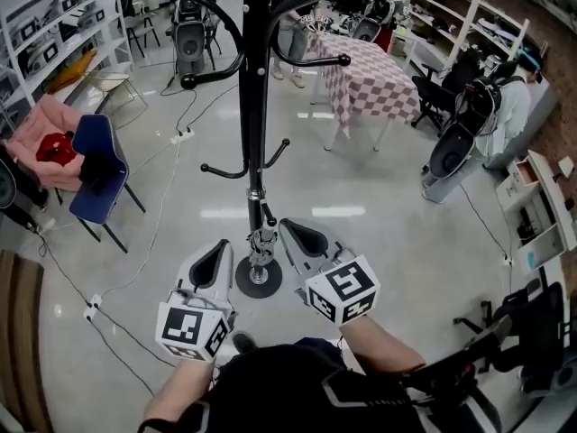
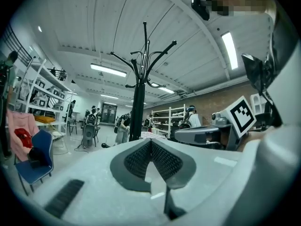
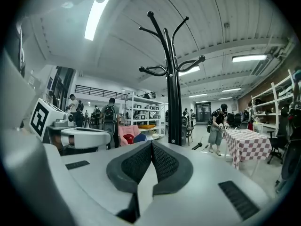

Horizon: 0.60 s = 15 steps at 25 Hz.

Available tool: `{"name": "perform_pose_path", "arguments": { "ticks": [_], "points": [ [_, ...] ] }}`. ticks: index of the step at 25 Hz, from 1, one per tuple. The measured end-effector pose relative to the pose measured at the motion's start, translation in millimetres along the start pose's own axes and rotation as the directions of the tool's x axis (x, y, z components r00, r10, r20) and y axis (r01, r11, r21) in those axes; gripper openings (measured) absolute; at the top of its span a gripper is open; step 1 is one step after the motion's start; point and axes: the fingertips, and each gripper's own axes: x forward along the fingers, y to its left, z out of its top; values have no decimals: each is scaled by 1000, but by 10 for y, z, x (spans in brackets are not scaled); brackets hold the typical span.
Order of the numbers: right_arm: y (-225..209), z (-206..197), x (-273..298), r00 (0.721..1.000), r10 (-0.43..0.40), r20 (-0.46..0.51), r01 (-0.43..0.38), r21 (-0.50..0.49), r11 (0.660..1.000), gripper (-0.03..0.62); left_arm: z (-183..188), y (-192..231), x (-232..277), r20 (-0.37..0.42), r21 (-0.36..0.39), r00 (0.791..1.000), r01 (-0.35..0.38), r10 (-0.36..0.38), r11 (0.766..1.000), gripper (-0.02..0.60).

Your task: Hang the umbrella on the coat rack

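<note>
black metal is forming the coat rack (image 1: 252, 106), which is being seen at 12 o'clock from both tongs, its round base (image 1: 259, 282) being set on the grey floor (image 1: 388, 242) just ahead of them. the left tongs (image 1: 221, 249) are being held at 11 o'clock of the person's body and the right tongs (image 1: 290, 230) at 1 o'clock, one on either side of the pole, near it but apart from it. in both gripper views the ribbed pads are being pressed together at the tips with nothing caught between them, so nothing is being carried by either pair. the umbrella is not being made out with any certainty: it is not being held, and a small silvery piece (image 1: 261, 242) low on the pole, between the two tongs, is being left unnamed as too small to tell. the tongs are probably being held low and shut because no grasp is being made. a blue chair (image 1: 95, 147) is being seen at 10 o'clock and a checked bench (image 1: 365, 75) at 1 o'clock, both well apart from the rack.
</note>
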Motion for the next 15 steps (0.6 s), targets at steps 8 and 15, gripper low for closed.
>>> {"name": "perform_pose_path", "arguments": {
  "ticks": [8,15],
  "points": [
    [-150,81,131,1000,-21,9,21,-9,1000,8,-34,86,173,-5,-26,1000,20,-21,999,11],
    [-337,107,56,1000,-12,19,13,-24,1000,8,-21,-30,332,-1,-41,1000,-1,1,999,11]
  ]
}}
